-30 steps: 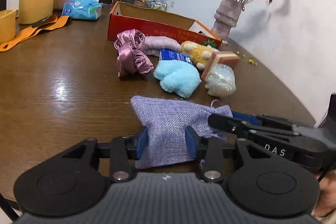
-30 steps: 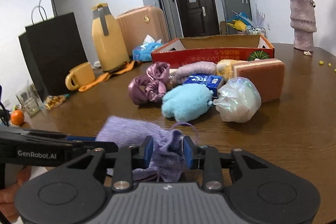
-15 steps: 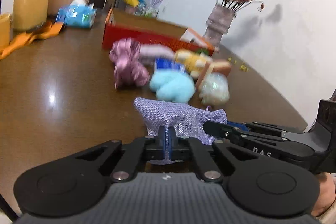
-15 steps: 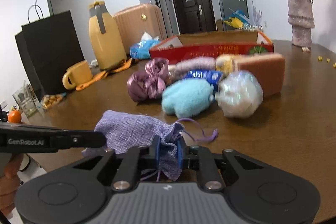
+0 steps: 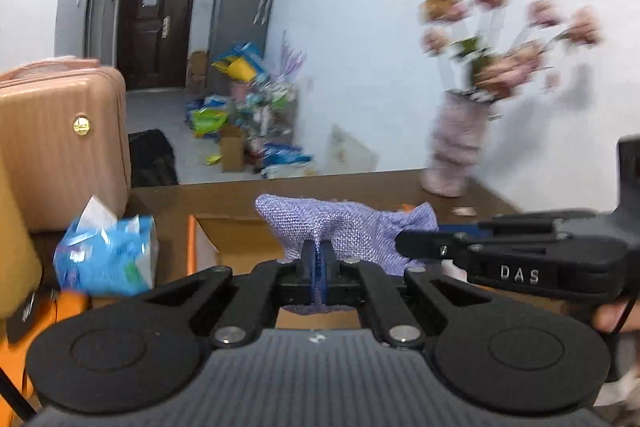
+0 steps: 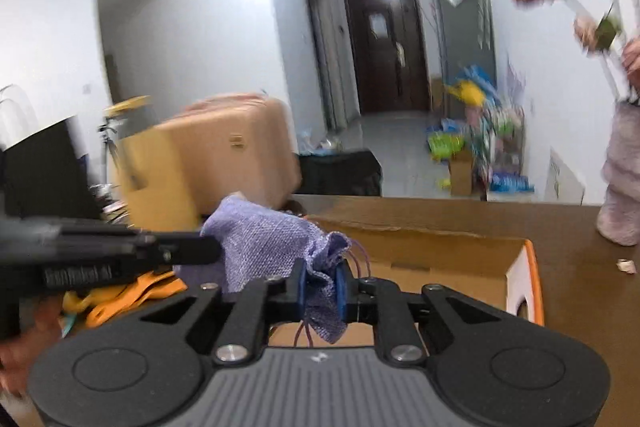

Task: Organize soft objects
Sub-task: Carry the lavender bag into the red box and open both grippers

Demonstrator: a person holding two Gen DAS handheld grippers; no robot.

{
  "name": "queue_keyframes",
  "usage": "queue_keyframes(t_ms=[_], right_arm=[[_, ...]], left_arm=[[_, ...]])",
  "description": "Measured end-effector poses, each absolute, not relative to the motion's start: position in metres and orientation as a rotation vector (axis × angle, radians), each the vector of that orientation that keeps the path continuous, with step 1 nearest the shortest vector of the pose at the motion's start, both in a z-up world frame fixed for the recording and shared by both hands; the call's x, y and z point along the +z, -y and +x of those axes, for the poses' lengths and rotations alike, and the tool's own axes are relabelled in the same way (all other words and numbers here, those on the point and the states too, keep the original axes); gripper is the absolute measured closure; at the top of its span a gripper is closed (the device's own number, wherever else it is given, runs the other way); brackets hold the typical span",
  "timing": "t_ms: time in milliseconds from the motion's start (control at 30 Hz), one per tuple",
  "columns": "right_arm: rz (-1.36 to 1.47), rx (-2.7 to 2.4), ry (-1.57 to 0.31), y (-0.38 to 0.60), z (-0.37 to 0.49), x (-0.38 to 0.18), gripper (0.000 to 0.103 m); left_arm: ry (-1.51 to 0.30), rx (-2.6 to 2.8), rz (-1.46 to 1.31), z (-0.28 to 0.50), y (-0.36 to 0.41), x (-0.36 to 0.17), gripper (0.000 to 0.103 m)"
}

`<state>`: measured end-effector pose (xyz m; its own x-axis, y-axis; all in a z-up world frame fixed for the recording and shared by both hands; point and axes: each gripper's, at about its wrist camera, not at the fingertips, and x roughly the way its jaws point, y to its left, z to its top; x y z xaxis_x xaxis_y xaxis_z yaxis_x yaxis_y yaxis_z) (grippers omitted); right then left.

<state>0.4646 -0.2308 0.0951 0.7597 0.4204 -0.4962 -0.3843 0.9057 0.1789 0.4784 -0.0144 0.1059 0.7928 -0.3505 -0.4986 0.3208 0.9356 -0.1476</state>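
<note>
**Lilac pouch held in the air by both grippers above the cardboard box**

The fingers of the left gripper [image 5: 319,263] are pressed almost together, with only a thin fold of cloth pinched between the blue pads. What is clamped is one edge of a lilac woven-fabric drawstring pouch [image 5: 344,227]. The right gripper [image 6: 322,285] is closed on the bunched, gathered mouth of the same pouch [image 6: 264,243], with its purple cords dangling below the pads; a thicker wad of cloth is held there, so these fingers stand slightly further apart. The pouch is stretched between the two grippers, clear of the table, and appears to hang over the near end of an open brown cardboard box with an orange outer side [image 6: 440,263]. The step in hand is judged to be carrying the pouch to the box. Next, the pouch would need to be lowered inside the walls and both grips released. A brown wooden table [image 6: 568,267] lies beneath. Both views are blurred.
</note>
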Motion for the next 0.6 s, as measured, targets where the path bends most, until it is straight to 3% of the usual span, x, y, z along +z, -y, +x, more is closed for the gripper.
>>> queue_keyframes(t_ms=[167, 367, 433, 467, 500, 600], right_arm=[[0.043, 0.390, -0.765, 0.208, 0.601, 0.052, 0.089], [0.062, 0.333, -0.920, 0.195, 0.677, -0.001, 0.083], [0.035, 0.318, -0.944, 0.190, 0.683, -0.007, 0.073], [0.021, 0.321, -0.958, 0.187, 0.685, -0.010, 0.067], [0.012, 0.327, -0.962, 0.185, 0.684, -0.012, 0.060], [-0.002, 0.299, -0.937, 0.190, 0.677, -0.005, 0.056]], left_arm=[[-0.748, -0.267, -0.072, 0.603, 0.019, 0.053, 0.100], [-0.827, -0.226, -0.014, 0.647, 0.026, 0.013, 0.096], [-0.831, -0.227, 0.002, 0.650, 0.027, 0.010, 0.083], [-0.821, -0.223, 0.004, 0.650, 0.027, 0.010, 0.065], [-0.810, -0.218, 0.009, 0.649, 0.027, 0.011, 0.053], [-0.771, -0.226, 0.024, 0.636, 0.019, 0.024, 0.052]])
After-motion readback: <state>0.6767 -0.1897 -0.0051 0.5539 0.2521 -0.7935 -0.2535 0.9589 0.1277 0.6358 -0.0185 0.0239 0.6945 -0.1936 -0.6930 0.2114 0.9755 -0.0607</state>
